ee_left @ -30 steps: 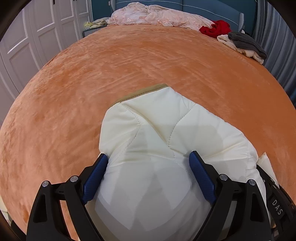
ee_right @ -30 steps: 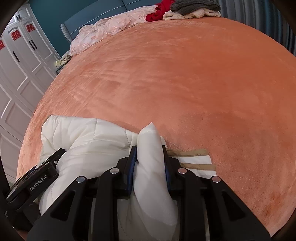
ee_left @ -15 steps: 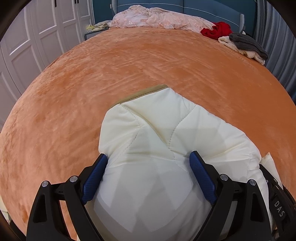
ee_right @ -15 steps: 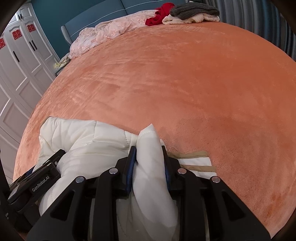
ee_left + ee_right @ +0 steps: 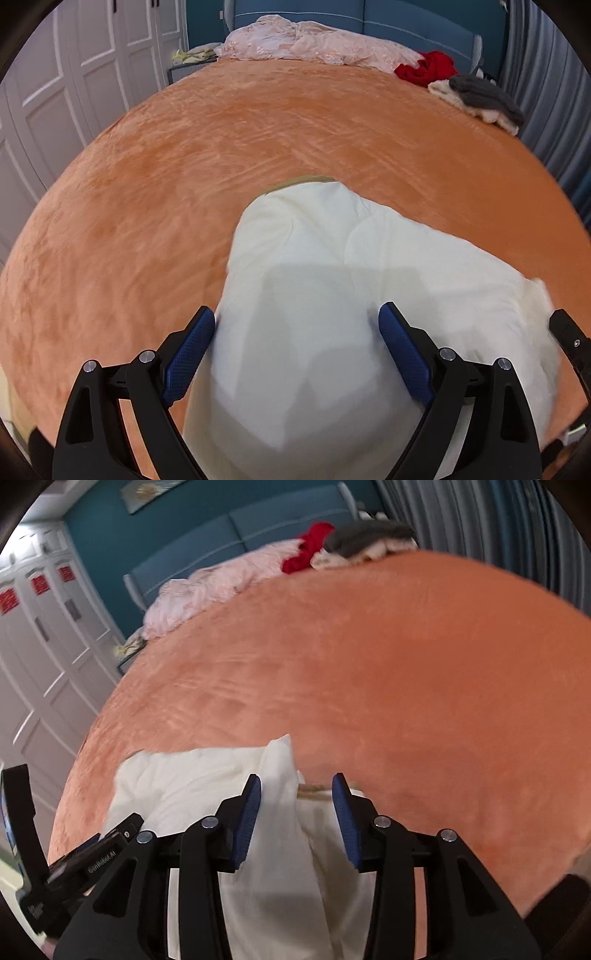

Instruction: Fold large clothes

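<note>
My right gripper [image 5: 295, 812] is open over the white coat [image 5: 332, 277]. My left gripper [image 5: 295, 339] is open too (wide). I should lift away slowly so the fold stays.

Jacket [image 5: 332, 295] bottom beyond frame edge

A cream quilted puffer jacket [image 5: 332, 280] lies bunched and folded over itself on the orange bedspread [image 5: 147, 221], near its front edge, tan trim showing beneath.
</note>
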